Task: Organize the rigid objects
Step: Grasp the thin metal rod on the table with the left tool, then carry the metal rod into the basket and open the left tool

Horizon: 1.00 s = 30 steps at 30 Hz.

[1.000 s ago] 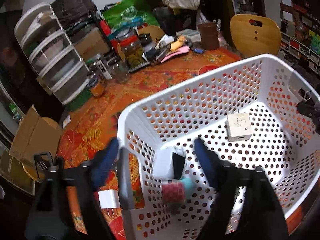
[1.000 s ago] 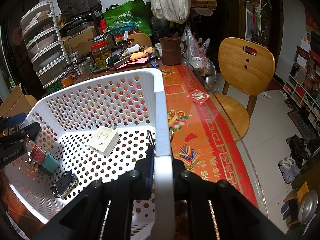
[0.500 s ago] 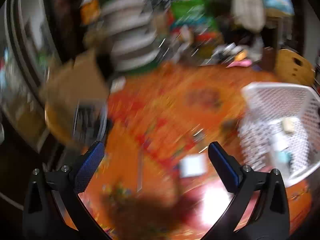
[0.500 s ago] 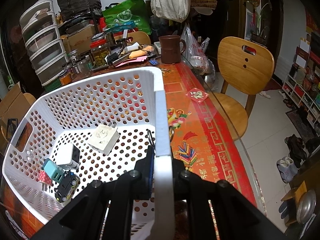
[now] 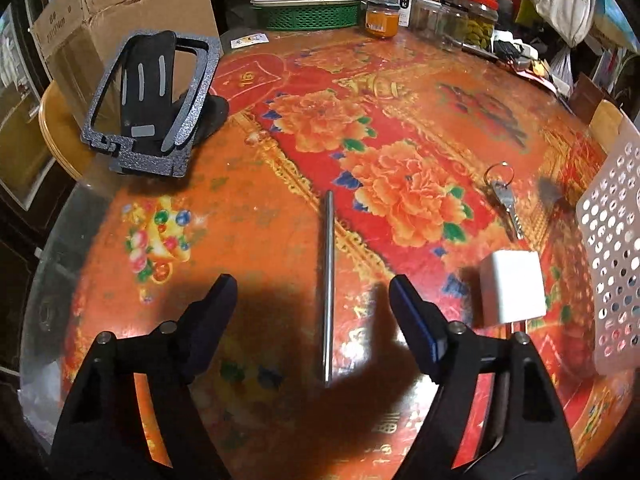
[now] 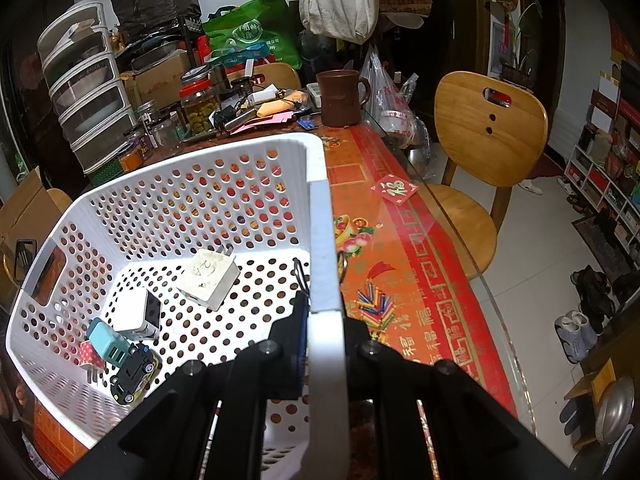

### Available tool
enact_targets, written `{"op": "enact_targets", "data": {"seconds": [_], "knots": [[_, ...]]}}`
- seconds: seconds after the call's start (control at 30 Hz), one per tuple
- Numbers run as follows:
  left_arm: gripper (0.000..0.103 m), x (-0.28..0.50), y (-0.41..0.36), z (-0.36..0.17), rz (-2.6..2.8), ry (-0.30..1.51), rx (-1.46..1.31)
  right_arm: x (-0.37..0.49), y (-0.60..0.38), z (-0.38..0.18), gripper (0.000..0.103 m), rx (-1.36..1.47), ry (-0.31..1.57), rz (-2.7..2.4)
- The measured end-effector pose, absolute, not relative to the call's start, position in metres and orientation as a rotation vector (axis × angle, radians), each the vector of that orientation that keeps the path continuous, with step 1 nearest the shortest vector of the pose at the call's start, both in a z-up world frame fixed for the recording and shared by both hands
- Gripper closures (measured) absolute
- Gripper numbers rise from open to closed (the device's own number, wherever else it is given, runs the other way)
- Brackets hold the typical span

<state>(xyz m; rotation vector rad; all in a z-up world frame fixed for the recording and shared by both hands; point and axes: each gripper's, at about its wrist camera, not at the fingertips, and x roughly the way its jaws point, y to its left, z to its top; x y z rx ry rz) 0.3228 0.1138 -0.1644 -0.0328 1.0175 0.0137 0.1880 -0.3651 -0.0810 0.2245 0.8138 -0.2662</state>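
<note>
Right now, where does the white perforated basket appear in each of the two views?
Left wrist: only the white perforated basket's side wall shows, at the right edge.
Right wrist: it fills the lower left; the right tongs are clamped on its rim.
Shared landmark: the red floral tablecloth.

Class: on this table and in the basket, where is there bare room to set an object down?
Free: tablecloth between the phone stand and metal rod; basket floor right of the marked charger. Crowded: the basket's near-left corner, and around the keys and white charger.
</note>
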Motion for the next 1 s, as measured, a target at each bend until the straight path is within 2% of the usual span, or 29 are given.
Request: {"op": "enact_targets", "data": {"seconds": [0.03,0.07,0.1,0.17,0.23,0.37,1.0], "knots": [[0.039,0.322,0.112,-0.164,0.002,1.012,-0.038,0.188,-0.365,-0.081,0.094,0.224,0.814,-0.266],[0.050,0.322,0.108,-0.163,0.002,1.005,-0.027,0.188,-0.365,-0.081,0.094,0.225,0.813,-0.266],[0.070,0.323,0.107,-0.162,-0.003,1.000,-0.022,0.187,-0.366,-0.081,0.094,0.225,0.812,-0.266],[0.098,0.323,0.101,-0.161,0.008,1.002,0.012,0.188,-0.365,-0.081,0.094,0.225,0.813,-0.266],[0.098,0.317,0.085,-0.159,0.025,0.989,0.110,0.188,-0.365,-0.081,0.094,0.225,0.813,-0.266],[0.098,0.307,0.081,-0.153,-0.005,0.962,0.112,0.188,-0.366,-0.081,0.094,0.230,0.811,-0.263],[0.098,0.259,0.058,-0.047,0.048,0.695,0.183,0.190,-0.365,-0.080,0.094,0.228,0.814,-0.260]]}}
